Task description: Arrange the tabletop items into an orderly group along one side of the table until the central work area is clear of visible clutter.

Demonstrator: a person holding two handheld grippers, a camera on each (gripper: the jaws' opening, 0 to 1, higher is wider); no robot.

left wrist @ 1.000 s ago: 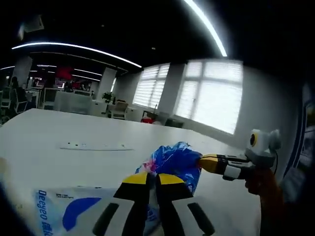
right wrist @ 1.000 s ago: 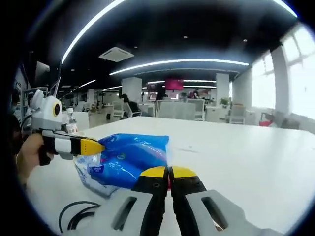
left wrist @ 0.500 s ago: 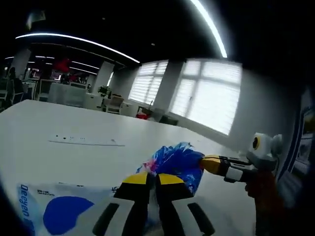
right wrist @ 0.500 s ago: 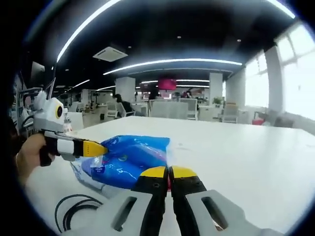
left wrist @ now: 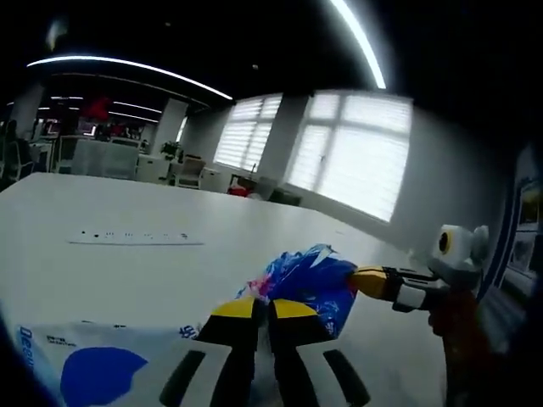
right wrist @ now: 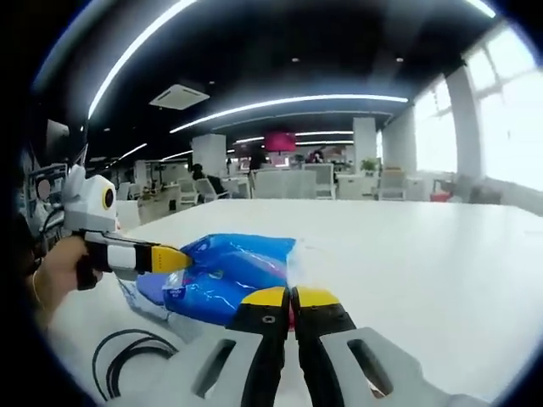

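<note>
Between the two grippers, right at the jaw tips, sits the blue plastic bag (right wrist: 222, 278), and both tools have a piece of it. In the right gripper view, the right gripper (right wrist: 292, 298) has its yellow-tipped jaws pressed together on the bag's near edge, with a sliver of pink showing between them, and the left gripper (right wrist: 174, 259) nips the far end from the left side. In the left gripper view, the left gripper (left wrist: 263, 309) pinches the crumpled blue plastic just above its tips, and the right gripper (left wrist: 358, 280) bites in from the right. So the bag's long axis runs gripper to gripper, neither hand nearer than the other. Whether it is lifted or dragging on the white table (right wrist: 441, 254) I cannot tell. A black cable (right wrist: 131, 360) loops on the tabletop just beside the bag on the left-hand side, a snag risk if the bag slides that way. A white and blue pack (left wrist: 93, 365) lies flat under the left gripper. Beyond, the table runs wide and bare apart from a thin white strip (left wrist: 136, 239), so there is plenty of room to carry the bag sideways.
</note>
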